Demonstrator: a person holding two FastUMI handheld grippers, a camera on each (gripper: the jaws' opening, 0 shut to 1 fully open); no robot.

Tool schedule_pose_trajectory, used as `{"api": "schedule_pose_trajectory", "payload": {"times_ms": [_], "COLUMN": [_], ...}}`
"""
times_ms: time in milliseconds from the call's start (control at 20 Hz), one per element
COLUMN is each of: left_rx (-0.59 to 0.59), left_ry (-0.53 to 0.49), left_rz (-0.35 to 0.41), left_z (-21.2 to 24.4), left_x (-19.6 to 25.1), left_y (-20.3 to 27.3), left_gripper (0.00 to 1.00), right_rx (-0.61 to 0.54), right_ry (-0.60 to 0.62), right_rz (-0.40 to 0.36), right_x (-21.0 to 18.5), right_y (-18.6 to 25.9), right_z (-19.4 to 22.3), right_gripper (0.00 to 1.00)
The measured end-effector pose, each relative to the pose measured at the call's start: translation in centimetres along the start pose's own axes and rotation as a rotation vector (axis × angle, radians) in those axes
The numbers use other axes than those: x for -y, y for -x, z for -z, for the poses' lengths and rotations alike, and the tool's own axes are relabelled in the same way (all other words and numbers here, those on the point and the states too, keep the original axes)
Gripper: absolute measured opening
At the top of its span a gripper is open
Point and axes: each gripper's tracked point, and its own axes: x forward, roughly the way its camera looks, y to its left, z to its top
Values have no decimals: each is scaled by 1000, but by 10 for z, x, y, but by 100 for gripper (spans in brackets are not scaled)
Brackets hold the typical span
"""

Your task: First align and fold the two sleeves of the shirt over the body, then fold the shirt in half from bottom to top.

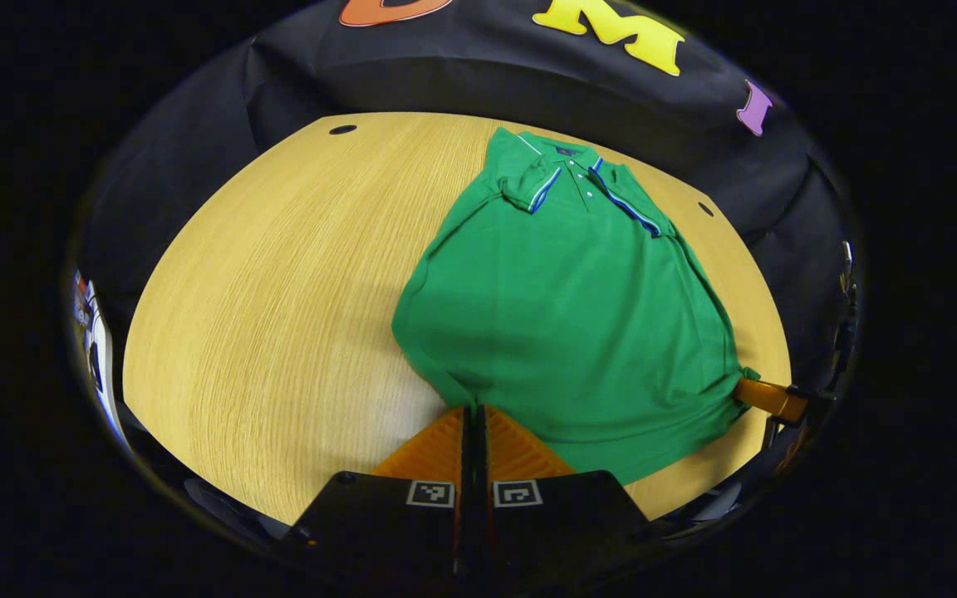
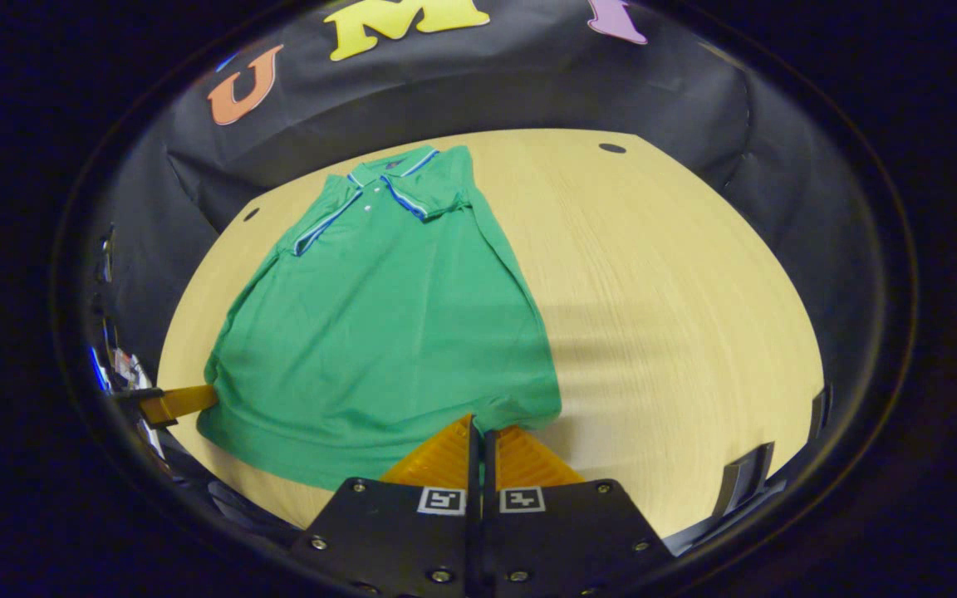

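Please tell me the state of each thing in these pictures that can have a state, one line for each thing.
shirt: lying flat on the table, collar far, both sleeves already folded over the body, bottom hem lifted at two corners, not yet folded in half.
left gripper: shut on the shirt's hem.
right gripper: shut on the shirt's hem.
table: bearing the shirt.

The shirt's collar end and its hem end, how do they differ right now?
The collar end lies flat at the far side of the wooden table, with both sleeves folded over the body; the hem end lies nearest the cameras and bunches at its corners. No gripper is at the collar end; the left gripper and right gripper are each closed at a hem corner. Both ends belong to the same green polo shirt.
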Motion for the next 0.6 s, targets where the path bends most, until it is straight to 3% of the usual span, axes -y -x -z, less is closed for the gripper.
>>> {"api": "schedule_pose_trajectory", "payload": {"times_ms": [600], "left_rx": [119], "left_ry": [20], "left_rz": [17], "left_z": [-80], "left_x": [4], "left_y": [4], "left_gripper": [3], "right_rx": [117], "right_ry": [-1], "right_rz": [-42], "right_x": [-7], "right_y": [-4], "right_z": [-82], "right_gripper": [1]}}
